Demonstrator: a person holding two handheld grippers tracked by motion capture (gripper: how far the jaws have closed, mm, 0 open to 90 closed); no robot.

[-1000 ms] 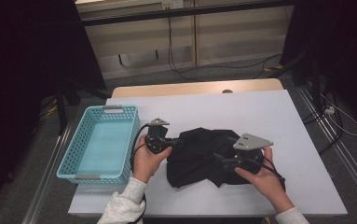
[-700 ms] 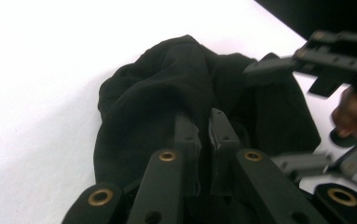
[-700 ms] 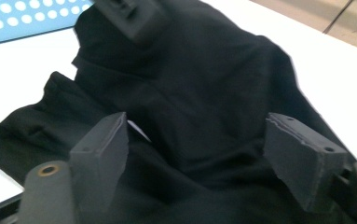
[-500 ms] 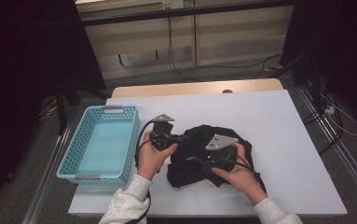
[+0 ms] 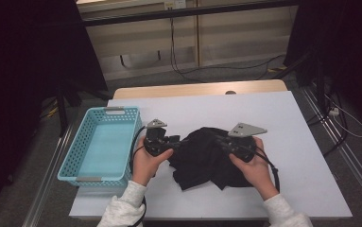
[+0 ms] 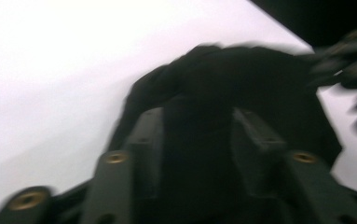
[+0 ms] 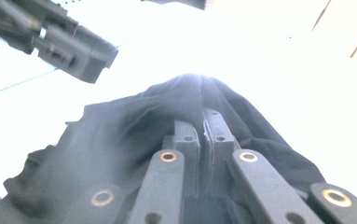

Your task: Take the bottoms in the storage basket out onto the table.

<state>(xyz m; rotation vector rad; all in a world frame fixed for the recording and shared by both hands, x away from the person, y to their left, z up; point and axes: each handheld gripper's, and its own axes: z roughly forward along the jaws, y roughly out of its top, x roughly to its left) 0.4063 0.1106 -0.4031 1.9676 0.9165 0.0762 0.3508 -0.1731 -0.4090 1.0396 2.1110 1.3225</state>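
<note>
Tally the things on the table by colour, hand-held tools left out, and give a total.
Black: 1, the crumpled cloth
Light blue: 1, the plastic basket
Total: 2

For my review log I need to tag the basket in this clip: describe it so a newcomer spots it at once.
Start at the white table in the high view and go to its left edge, beside the person's left hand-held gripper. There sits the basket: a rectangular, light-blue plastic tray with perforated walls and nothing visible inside. It is the only coloured item, unlike the crumpled black cloth at the table's centre.
</note>
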